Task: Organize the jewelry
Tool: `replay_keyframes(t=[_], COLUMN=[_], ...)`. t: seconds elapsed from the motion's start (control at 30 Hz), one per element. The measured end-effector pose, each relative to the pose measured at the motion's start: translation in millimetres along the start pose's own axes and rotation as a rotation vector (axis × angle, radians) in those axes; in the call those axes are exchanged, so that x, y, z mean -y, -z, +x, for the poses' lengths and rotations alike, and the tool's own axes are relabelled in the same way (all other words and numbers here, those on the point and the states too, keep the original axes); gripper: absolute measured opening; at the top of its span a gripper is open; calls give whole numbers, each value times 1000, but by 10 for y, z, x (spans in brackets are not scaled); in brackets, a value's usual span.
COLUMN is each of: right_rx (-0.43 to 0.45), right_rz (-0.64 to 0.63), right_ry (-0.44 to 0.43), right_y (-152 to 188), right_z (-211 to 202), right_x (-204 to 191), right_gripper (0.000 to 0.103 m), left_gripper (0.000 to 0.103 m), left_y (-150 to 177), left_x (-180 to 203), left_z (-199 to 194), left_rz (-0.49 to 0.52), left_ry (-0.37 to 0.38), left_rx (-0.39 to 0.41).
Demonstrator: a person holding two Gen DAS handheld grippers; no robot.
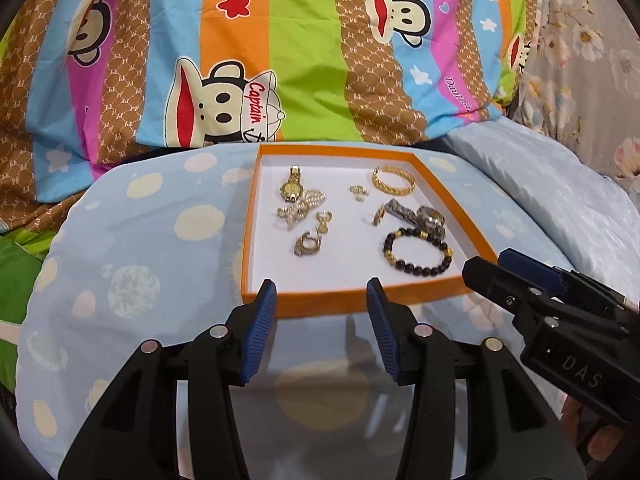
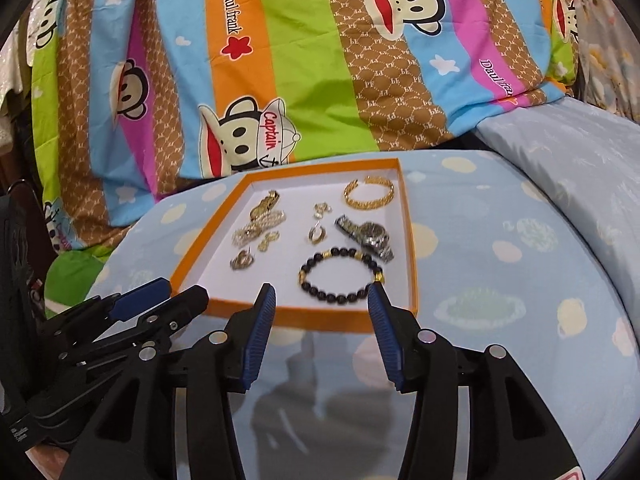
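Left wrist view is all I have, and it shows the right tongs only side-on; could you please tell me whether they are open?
Observer: Yes; in the right wrist view the right tongs stand open, nothing between the pads.
Operator: Thanks. What are they lined up with?
Observer: The black bead bracelet shows between their tips, just past the near rim of the orange box.
Operator: And the blurred thing behind it?
Observer: The silver watch lies just beyond the bracelet, dial plainly visible.
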State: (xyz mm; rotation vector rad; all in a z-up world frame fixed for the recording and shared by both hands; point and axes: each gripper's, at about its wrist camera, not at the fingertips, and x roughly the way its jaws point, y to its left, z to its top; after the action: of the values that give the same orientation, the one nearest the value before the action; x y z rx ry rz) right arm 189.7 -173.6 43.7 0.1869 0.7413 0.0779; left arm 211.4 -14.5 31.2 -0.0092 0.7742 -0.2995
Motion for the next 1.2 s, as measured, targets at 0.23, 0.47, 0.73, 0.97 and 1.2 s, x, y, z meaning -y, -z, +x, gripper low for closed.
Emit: replay_keyframes(t=[0.23, 0.47, 0.73, 0.97, 1.2], right_rx=[-3, 7, 14, -5, 1], right_rz=[10, -16, -18, 35, 7], right_ry=[32, 83, 95, 73, 72], right_y=[177, 259, 280, 261, -156], right_z=[-85, -125, -159, -119, 110], right_x=[42, -6, -28, 89, 99], right_gripper=[52, 57, 58, 58, 58], left_gripper=[45, 57, 57, 57, 57], left_y=[122, 170, 227, 173, -59], left_x=[30, 42, 122, -169, -419], left_z=[4, -22, -86, -49, -6], left_rz=[11, 8, 30, -69, -90], left_ry=[-39, -84, -105, -122, -171], left_rx=[-17, -16, -11, -26, 5])
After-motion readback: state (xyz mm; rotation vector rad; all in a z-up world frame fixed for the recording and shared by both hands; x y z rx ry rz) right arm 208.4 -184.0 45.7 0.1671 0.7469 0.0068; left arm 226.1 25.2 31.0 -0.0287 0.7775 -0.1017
